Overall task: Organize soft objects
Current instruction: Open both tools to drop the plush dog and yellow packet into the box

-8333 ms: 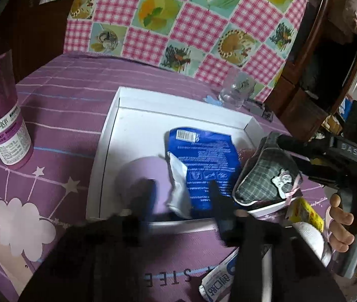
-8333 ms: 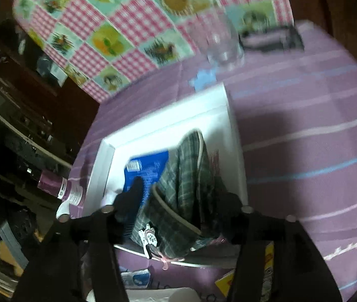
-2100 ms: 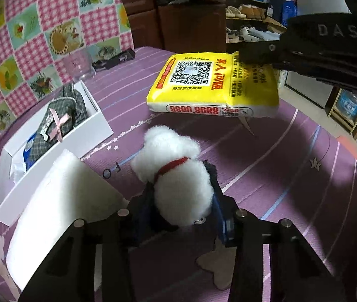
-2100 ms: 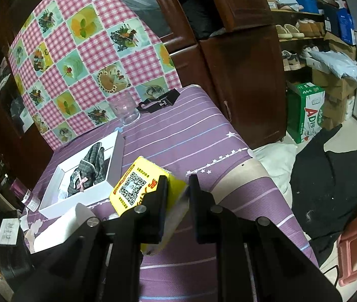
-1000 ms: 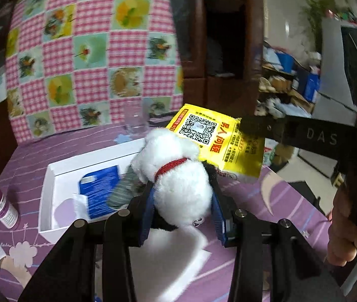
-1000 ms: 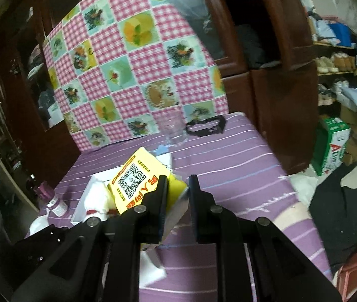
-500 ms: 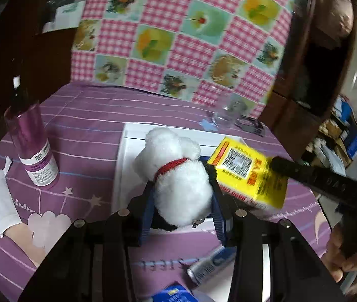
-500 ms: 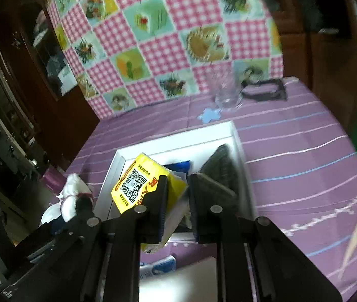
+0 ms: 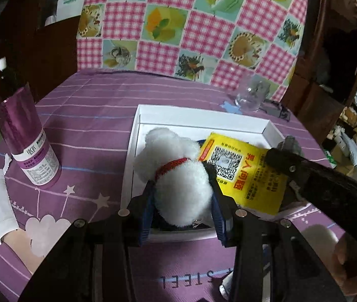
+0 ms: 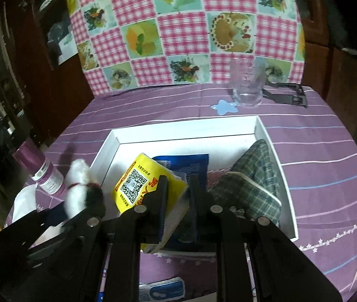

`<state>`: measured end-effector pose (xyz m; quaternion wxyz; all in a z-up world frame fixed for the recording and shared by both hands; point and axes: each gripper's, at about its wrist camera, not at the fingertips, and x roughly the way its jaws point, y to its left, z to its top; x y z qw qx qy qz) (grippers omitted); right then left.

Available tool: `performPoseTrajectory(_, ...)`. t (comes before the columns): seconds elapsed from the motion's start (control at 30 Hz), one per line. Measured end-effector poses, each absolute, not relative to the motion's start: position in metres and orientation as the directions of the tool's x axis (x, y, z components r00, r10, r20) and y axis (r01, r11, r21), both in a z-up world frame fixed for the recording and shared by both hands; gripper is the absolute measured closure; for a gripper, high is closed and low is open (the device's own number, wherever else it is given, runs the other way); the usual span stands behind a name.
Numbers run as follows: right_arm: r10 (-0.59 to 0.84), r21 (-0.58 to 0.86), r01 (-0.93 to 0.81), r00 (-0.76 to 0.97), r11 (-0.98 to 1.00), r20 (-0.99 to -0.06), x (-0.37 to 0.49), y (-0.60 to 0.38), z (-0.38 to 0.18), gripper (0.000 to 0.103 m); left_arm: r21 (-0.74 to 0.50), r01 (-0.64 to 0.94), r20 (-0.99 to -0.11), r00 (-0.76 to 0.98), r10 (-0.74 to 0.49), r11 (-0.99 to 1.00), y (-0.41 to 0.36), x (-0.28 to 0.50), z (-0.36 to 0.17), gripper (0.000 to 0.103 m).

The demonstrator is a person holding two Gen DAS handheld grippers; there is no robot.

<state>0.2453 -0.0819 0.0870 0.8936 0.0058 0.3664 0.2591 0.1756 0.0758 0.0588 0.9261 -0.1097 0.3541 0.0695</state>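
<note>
Now fluffy white plush dog in left tongs, yellow packet in right tongs.

"STEEL" on purple tablecloth, QR code on yellow pack

white plush, yellow packet, plaid pouch

Each wrist camera looks forward and steeply downward along its gripper fingers, close above the table. Both views share the white box, centre frame.
</note>
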Motion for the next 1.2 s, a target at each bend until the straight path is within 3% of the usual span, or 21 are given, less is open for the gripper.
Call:
performPoseTrajectory(0.5, 0.461, 0.161, -0.483, 0.603, 0.861, -0.651, 0.24, -0.077, 0.087, 0.085, -0.106, -0.225, -0.699, 0.71, 0.088, 0.969, 0.073, 0.184, 0.045, 0.062)
performPoseTrajectory(0.83, 0.473, 0.198, -0.476, 0.572, 0.857, -0.671, 0.246, -0.08, 0.083, 0.084, -0.059, -0.239, -0.651, 0.745, 0.144, 0.969, 0.068, 0.178, 0.054, 0.052)
performPoseTrajectory(1.13, 0.513, 0.28, -0.459, 0.529, 0.843, -0.676, 0.254, -0.086, 0.079, 0.074, -0.083, -0.24, -0.621, 0.772, 0.138, 0.967, 0.068, 0.173, 0.063, 0.04)
performPoseTrajectory(1.2, 0.519, 0.282, -0.456, 0.561, 0.844, -0.644, 0.25, -0.09, 0.083, 0.064, -0.099, -0.24, -0.609, 0.782, 0.132, 0.966, 0.069, 0.17, 0.067, 0.039)
